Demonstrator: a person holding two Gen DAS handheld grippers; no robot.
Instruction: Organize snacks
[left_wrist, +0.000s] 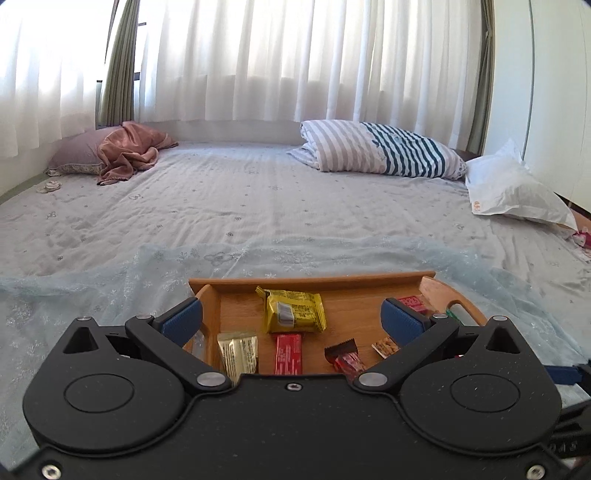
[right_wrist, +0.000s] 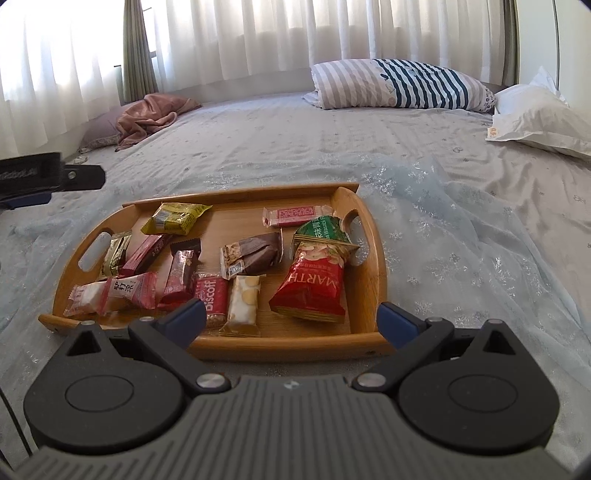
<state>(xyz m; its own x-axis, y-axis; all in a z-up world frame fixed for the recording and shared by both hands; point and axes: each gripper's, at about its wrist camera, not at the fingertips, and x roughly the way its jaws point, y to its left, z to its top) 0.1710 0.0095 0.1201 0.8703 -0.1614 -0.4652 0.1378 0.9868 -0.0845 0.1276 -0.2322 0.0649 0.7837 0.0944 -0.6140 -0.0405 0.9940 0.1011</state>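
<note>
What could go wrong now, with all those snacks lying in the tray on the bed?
1. The wooden tray sits on soft bedding, so a push on a packet might tip or slide it.
2. The red Marth nut bag overlaps the green packet; grabbing one may drag the other.
3. The Biscoff packet and white biscuit packet lie close together, so open jaws could catch both.

Both tongs (left_wrist: 291, 314) (right_wrist: 291, 317) — black linkages, silver pivots, blue ribbed pads (left_wrist: 400, 319) — the right's housing ribbed grey.
</note>
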